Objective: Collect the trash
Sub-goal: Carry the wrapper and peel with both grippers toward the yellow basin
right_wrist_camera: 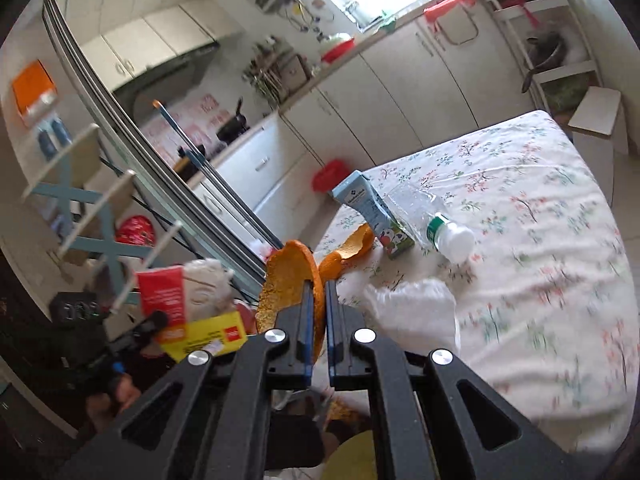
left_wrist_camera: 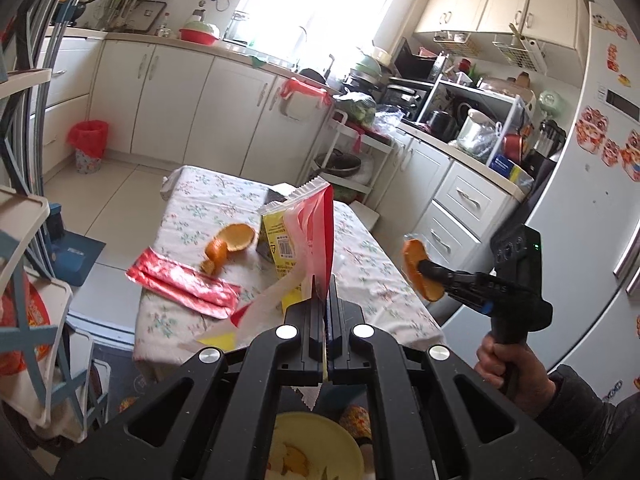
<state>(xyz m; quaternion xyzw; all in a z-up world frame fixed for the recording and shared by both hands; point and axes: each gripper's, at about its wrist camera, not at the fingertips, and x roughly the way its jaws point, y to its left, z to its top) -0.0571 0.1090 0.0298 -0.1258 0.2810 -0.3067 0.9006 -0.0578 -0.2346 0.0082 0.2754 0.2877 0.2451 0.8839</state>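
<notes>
A: Left gripper (left_wrist_camera: pixel 322 292)?
B: Clamped on a red and clear wrapper (left_wrist_camera: pixel 316 236), raised over the flowered table (left_wrist_camera: pixel 192 208).
A: Right gripper (right_wrist_camera: pixel 319 300)?
B: Pinched on a piece of orange peel (right_wrist_camera: pixel 288 280), lifted off the table beside its edge.

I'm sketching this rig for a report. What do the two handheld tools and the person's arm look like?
Both tools, left and right, are matte black plastic with straight parallel fingers lined in blue pads, silver round bolts and angular cut-out linkages. From the left wrist view, the right one has a pistol-style handle, a small green light, and a dark sleeve behind it.
</notes>
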